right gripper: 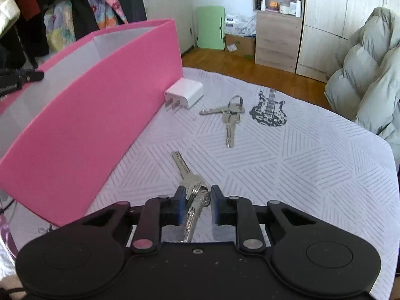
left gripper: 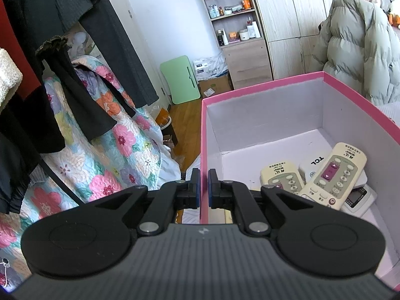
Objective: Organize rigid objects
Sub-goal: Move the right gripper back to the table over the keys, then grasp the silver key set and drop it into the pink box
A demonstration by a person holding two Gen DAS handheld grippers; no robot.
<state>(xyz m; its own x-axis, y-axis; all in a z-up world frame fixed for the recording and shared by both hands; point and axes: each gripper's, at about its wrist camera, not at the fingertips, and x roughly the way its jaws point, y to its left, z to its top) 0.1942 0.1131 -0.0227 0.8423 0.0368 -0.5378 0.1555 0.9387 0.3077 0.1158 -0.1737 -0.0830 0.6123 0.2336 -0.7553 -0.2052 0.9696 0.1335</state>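
Observation:
A pink box (left gripper: 262,87) with a white inside holds two cream remotes (left gripper: 332,175), a white TCL remote (left gripper: 315,162) and a small white device (left gripper: 357,197). My left gripper (left gripper: 204,187) is shut on the box's near-left wall, one pad on each side of it. In the right wrist view the box (right gripper: 87,115) stands at the left on a white patterned cover (right gripper: 300,175). My right gripper (right gripper: 198,200) is low over the cover, shut on a bunch of silver keys (right gripper: 181,165); one blade sticks out ahead. A second key bunch (right gripper: 231,115) and a white charger plug (right gripper: 186,93) lie farther off.
A grey-green puffer jacket (right gripper: 370,75) lies along the right edge of the cover. Dark clothes (left gripper: 75,50) and a floral quilt (left gripper: 100,150) hang to the left of the box. Wooden floor, a green folded board (right gripper: 210,27) and shelves (left gripper: 232,12) are beyond.

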